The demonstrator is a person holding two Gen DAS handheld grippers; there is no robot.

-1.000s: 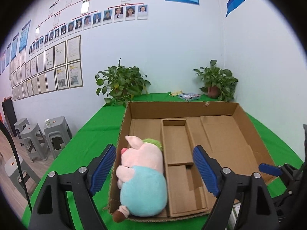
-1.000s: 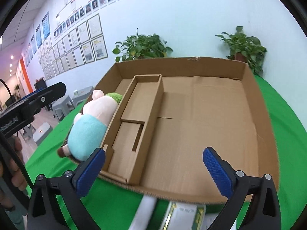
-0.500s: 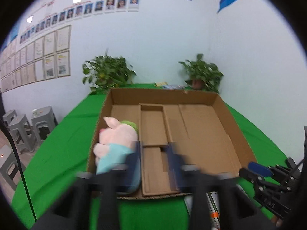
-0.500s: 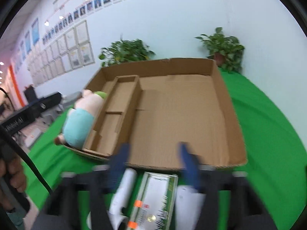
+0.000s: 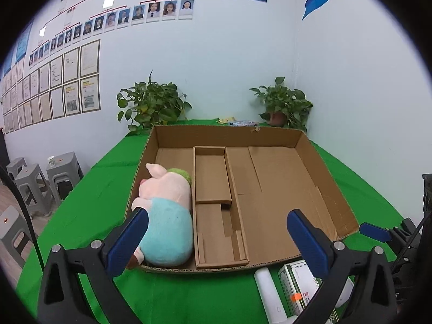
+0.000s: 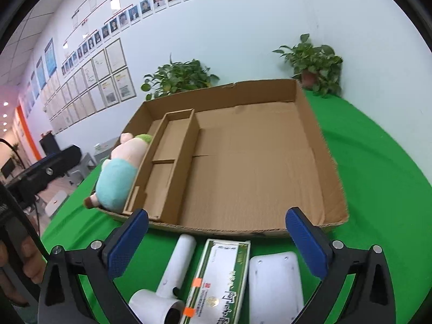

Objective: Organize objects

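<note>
A shallow cardboard box (image 5: 272,186) (image 6: 256,162) with dividers lies on the green table. A plush pig (image 5: 164,213) (image 6: 118,172) in a light blue shirt lies in its left compartment. In front of the box lie a white hair dryer (image 6: 172,275) (image 5: 270,294), a green and white carton (image 6: 218,280) (image 5: 299,286) and a flat white device (image 6: 272,286). My left gripper (image 5: 216,243) is open and empty, near the box's front edge. My right gripper (image 6: 216,243) is open and empty, above the three loose items.
Two potted plants (image 5: 151,108) (image 5: 283,108) stand at the table's far edge by the wall, with small packets (image 5: 237,122) between them. Grey stools (image 5: 32,186) stand on the floor to the left.
Both grippers shut briefly half a second ago and are open again. Both have pulled back from the box, so the loose items in front of it show.
</note>
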